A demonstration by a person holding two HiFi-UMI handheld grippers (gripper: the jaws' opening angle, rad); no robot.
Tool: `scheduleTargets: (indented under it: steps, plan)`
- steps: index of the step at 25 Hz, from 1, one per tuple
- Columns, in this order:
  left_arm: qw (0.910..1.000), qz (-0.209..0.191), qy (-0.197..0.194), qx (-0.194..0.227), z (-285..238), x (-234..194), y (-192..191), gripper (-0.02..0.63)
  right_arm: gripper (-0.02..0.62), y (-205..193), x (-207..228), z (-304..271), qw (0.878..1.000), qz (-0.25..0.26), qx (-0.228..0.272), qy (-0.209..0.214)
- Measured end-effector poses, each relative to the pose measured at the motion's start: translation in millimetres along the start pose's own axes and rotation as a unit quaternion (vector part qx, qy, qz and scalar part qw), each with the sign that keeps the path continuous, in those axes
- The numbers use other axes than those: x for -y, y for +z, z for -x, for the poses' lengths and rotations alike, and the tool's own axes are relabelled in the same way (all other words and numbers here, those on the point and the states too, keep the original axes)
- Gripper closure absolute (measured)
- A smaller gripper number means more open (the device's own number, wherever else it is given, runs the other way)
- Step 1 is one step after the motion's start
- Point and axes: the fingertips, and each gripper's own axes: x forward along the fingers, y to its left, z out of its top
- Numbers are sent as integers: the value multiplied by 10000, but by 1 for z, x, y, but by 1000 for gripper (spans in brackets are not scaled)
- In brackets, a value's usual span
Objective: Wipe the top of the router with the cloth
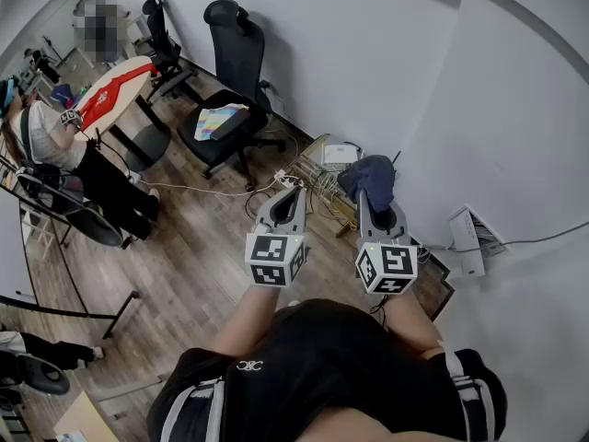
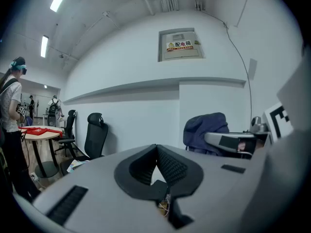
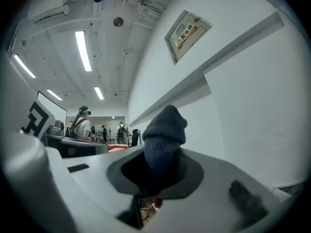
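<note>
My right gripper (image 1: 366, 194) is shut on a dark blue-grey cloth (image 1: 368, 179), which bunches up out of its jaws (image 3: 163, 139). It is held up in the air near the wall corner. A flat white box (image 1: 340, 154) that looks like the router lies on the floor by the wall, just beyond the cloth. Whether the cloth touches it I cannot tell. My left gripper (image 1: 291, 186) hovers to the left of the right one, its jaws shut with nothing between them (image 2: 156, 152). The left gripper view shows the cloth (image 2: 206, 129) to its right.
Tangled cables and a wire rack (image 1: 317, 178) lie on the wood floor by the router. A second white device (image 1: 467, 239) with a cable leans at the wall to the right. A black office chair (image 1: 228, 109) and a round table (image 1: 115, 88) stand to the left, with people nearby.
</note>
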Motion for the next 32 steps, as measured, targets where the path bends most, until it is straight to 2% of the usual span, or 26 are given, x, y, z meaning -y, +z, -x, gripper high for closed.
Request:
scheduleTargets:
  steps: [14, 32]
  plan:
    - [9996, 192, -194, -3, 9, -28, -10, 594, 525, -2, -39, -9, 10000, 37, 34, 58]
    - [9971, 498, -573, 62, 34, -126, -23, 594, 525, -14, -122, -45, 9987, 350, -183, -331]
